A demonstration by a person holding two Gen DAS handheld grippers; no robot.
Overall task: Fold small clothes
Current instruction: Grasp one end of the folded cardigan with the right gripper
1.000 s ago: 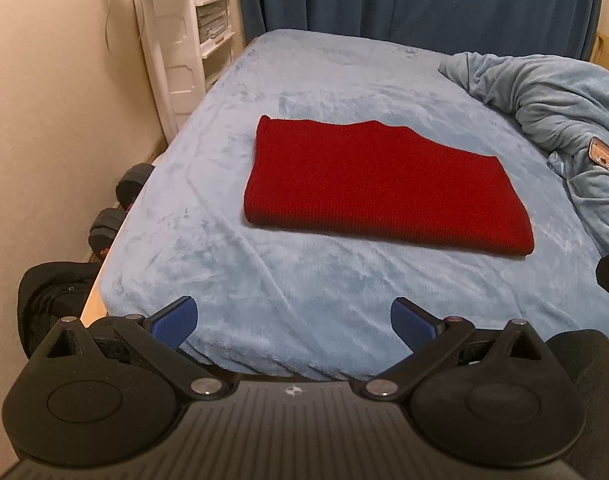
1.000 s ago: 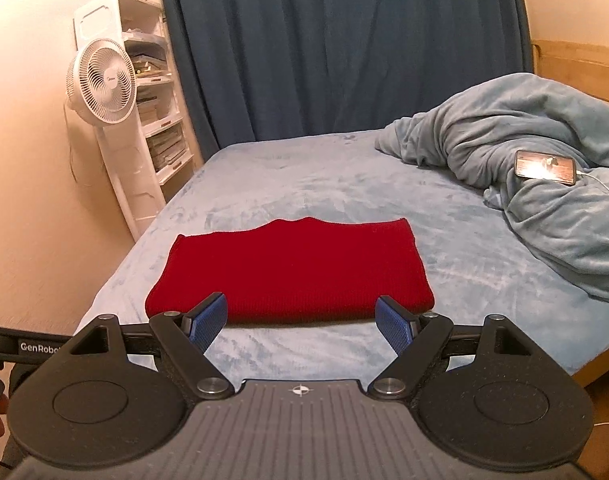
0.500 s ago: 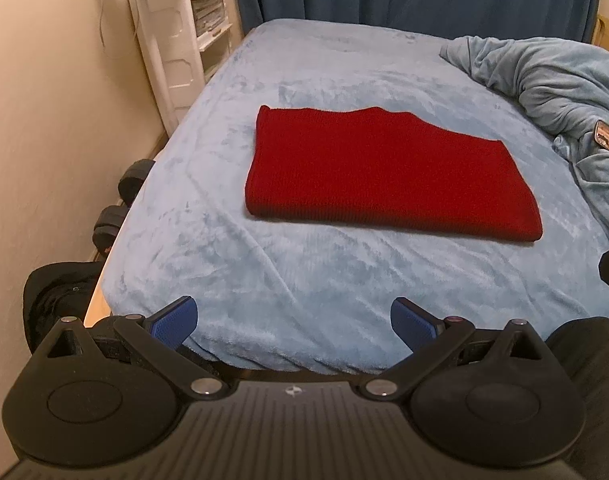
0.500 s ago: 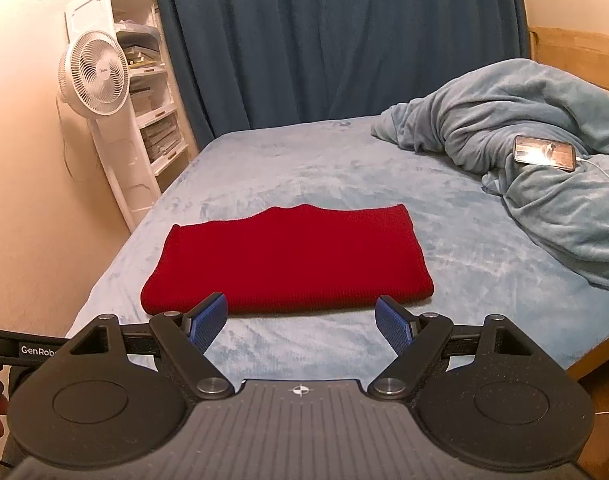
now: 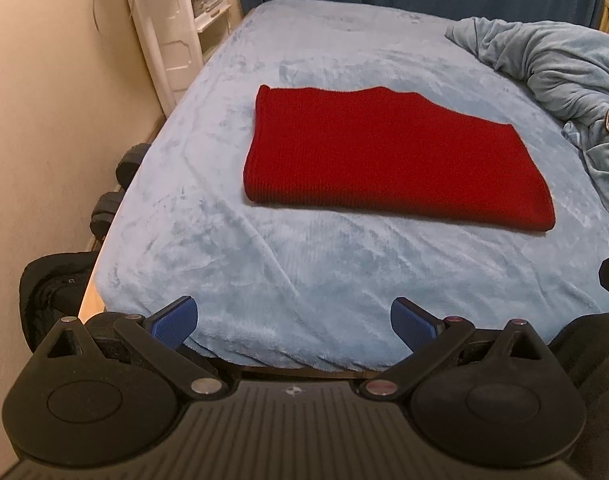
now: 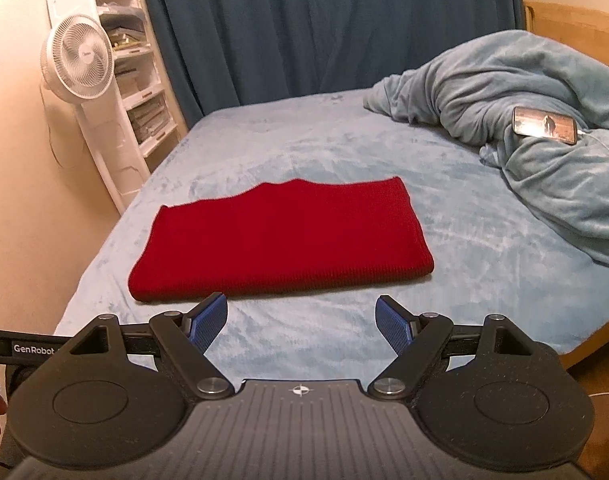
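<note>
**Q:** Where is the garment?

**A:** A red knit garment (image 5: 392, 156), folded into a flat rectangle, lies on the bed (image 5: 264, 272) with its light blue fleece cover, toward the bed's near edge and closer to the left side than the right.

**Q:** And your tongs?

**A:** My left gripper (image 5: 294, 322) and right gripper (image 6: 302, 324) both hover over the bed's near edge, jaws spread wide, holding nothing. A rumpled blanket (image 6: 544, 152) with a phone (image 6: 544, 125) on it fills the far right corner.
</note>
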